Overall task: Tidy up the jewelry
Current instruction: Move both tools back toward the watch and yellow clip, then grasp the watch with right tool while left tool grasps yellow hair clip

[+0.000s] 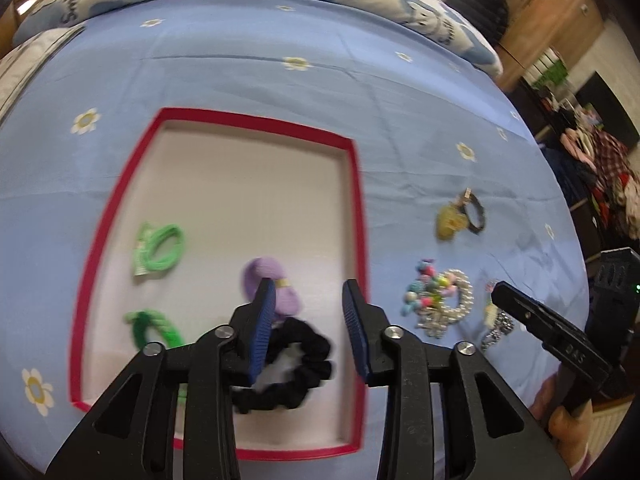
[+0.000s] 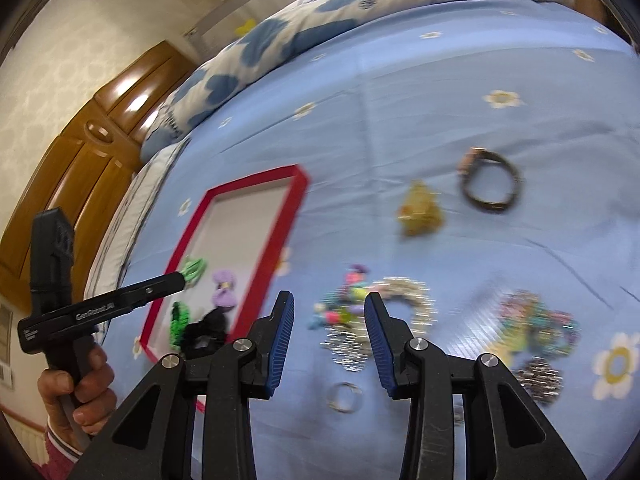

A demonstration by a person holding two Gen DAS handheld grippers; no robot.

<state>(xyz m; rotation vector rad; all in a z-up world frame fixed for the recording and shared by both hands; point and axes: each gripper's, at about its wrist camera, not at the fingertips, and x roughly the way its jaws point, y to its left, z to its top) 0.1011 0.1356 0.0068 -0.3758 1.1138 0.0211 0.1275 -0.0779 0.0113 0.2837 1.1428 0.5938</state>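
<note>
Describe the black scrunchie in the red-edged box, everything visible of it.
The black scrunchie is a ruffled ring of dark, soft-looking fabric with an open centre showing the box's pale floor. It lies flat near the front right of the red-rimmed box, just below the purple hair tie. The open left gripper is above it; its left finger hides part of it.

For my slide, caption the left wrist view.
Open left tool above the red-rimmed tray holding a black scrunchie, purple bow and green ties.
</note>
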